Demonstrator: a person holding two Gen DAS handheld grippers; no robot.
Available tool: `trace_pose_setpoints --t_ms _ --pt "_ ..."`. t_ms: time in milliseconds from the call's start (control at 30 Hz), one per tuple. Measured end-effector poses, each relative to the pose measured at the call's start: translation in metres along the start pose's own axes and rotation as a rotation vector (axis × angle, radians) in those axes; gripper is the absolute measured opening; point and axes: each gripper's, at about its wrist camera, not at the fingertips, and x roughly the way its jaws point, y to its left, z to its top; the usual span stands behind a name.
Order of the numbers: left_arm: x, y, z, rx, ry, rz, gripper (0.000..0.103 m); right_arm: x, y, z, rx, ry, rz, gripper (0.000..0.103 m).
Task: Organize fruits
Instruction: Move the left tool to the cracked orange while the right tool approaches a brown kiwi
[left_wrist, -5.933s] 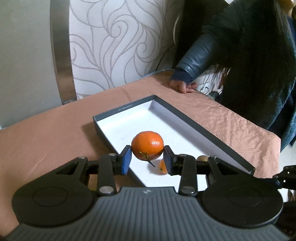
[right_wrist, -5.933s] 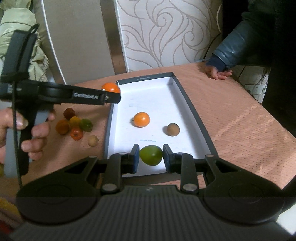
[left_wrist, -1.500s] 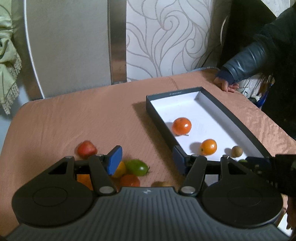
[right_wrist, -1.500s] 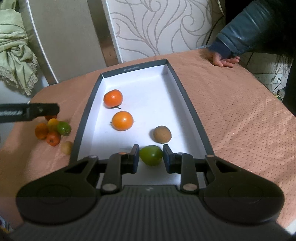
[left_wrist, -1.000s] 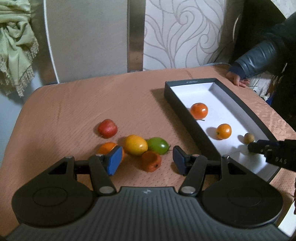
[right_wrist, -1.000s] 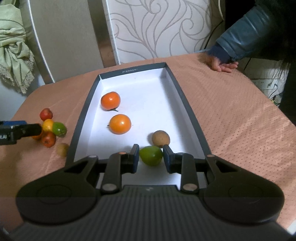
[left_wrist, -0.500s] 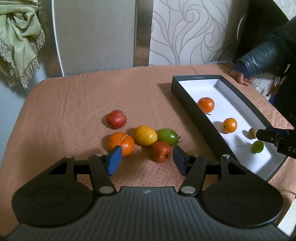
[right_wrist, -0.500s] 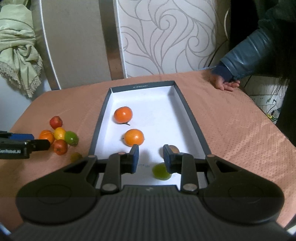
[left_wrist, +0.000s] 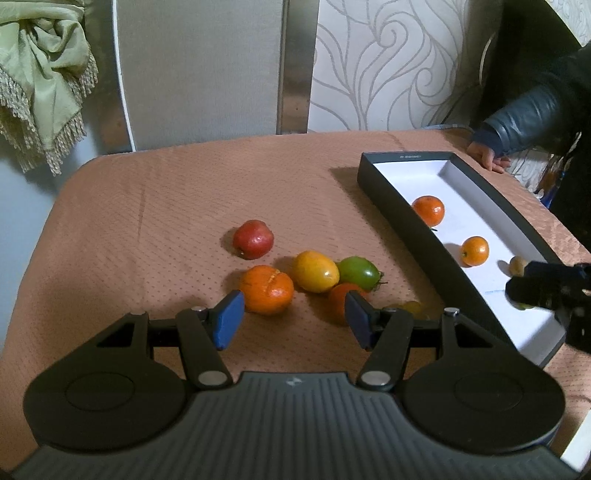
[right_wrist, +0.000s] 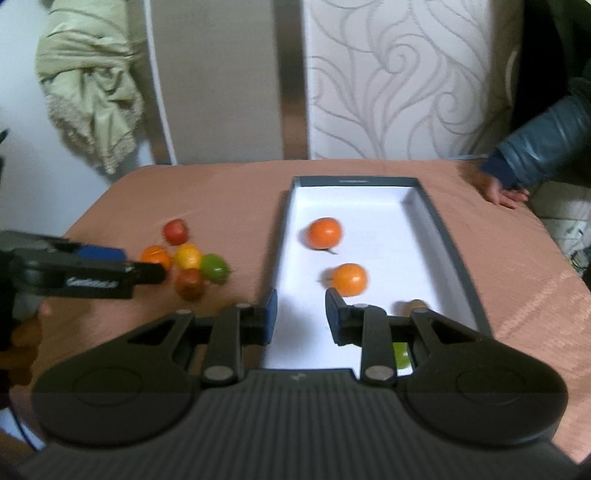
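Note:
A dark box with a white floor (left_wrist: 391, 206) (right_wrist: 369, 199) sits on the right of the table. It holds two oranges (left_wrist: 428, 209) (left_wrist: 474, 251), a small brown fruit (left_wrist: 518, 265) and a green fruit (right_wrist: 400, 354) at the near end. Loose on the cloth lie a red fruit (left_wrist: 253, 239), an orange (left_wrist: 266, 289), a yellow fruit (left_wrist: 316, 271), a green fruit (left_wrist: 359, 273), a red-orange fruit (left_wrist: 338, 297) and a small yellowish fruit (left_wrist: 408, 307). My left gripper (left_wrist: 291, 319) is open just short of the cluster. My right gripper (right_wrist: 300, 314) is open and empty above the box's near end.
The table has a brown cloth (left_wrist: 166, 206) and rounded corners. A second person's hand (left_wrist: 487, 157) rests on the far right edge. A chair back (left_wrist: 199, 70) and a green cloth (left_wrist: 40, 66) stand behind the table.
My right gripper has opened, left the green fruit in the box and drawn back and up. My left gripper has moved closer to the loose fruits, still open.

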Motion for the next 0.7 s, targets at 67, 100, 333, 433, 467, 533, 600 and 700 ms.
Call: trace_pose_setpoints --t_ms 67,100,333,433,467,533,600,700 --pt "0.002 0.004 0.000 0.002 -0.002 0.001 0.066 0.001 0.009 -0.001 -0.021 0.009 0.019 0.032" --pt "0.003 0.006 0.000 0.002 -0.002 0.002 0.066 0.002 0.013 -0.002 -0.031 0.013 0.029 0.032" --pt "0.011 0.020 -0.005 -0.002 0.014 -0.005 0.066 0.011 0.034 -0.006 -0.084 0.048 0.067 0.032" --pt "0.016 0.022 -0.005 0.006 0.019 -0.011 0.066 0.015 0.037 -0.006 -0.088 0.063 0.067 0.032" --pt "0.018 0.023 -0.005 0.008 0.019 -0.015 0.066 0.017 0.038 -0.006 -0.088 0.067 0.065 0.032" --pt "0.022 0.024 -0.004 0.012 0.020 -0.020 0.066 0.019 0.040 -0.007 -0.086 0.077 0.064 0.032" --pt "0.025 0.025 -0.004 0.021 0.018 -0.026 0.066 0.020 0.040 -0.008 -0.085 0.082 0.062 0.032" --pt "0.031 0.026 -0.002 0.031 0.019 -0.033 0.066 0.023 0.041 -0.008 -0.082 0.089 0.055 0.032"
